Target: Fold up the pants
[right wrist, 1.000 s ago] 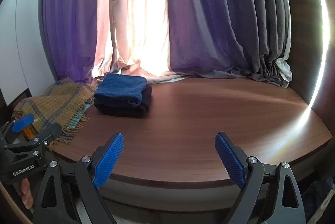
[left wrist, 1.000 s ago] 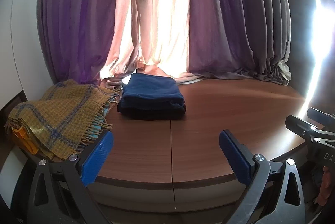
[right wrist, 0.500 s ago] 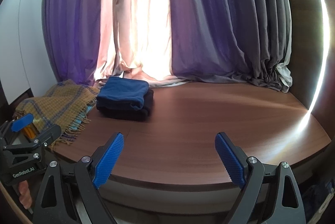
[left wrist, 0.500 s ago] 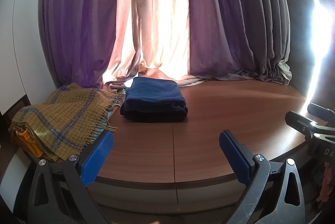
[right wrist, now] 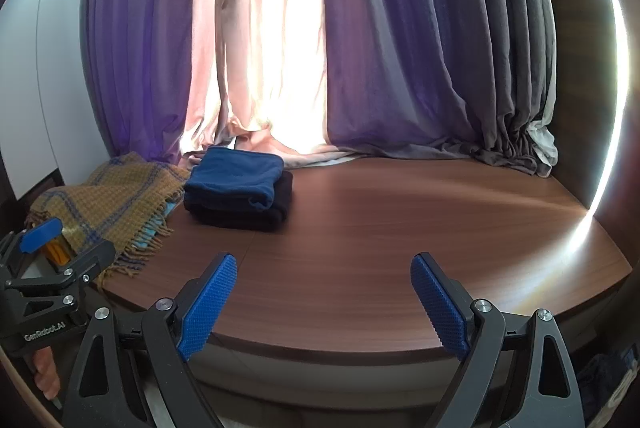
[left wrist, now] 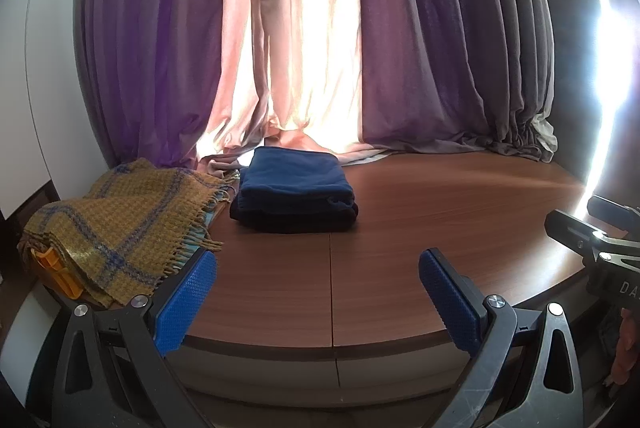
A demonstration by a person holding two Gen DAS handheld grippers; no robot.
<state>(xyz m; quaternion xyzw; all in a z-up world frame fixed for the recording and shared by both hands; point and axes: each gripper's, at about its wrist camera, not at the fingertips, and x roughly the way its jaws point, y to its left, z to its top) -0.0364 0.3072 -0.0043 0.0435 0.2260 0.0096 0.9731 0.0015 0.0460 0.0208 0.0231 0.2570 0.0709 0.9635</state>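
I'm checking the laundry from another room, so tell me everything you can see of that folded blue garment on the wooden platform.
The folded blue garment looks like soft, fleecy cloth, folded into a neat flat rectangle. It lies on top of a darker, near-black folded garment that is slightly wider, forming a small stack on the brown wooden platform, near the curtains. A mustard plaid fringed blanket sits beside the stack. No gripper touches it.

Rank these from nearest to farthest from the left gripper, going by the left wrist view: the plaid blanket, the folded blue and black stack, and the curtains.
1. Plaid blanket, on the left, its fringe just beyond the left gripper's left finger.
2. Folded blue and black stack, farther back on the wooden platform, slightly left of centre.
3. Curtains, hanging behind everything at the back.
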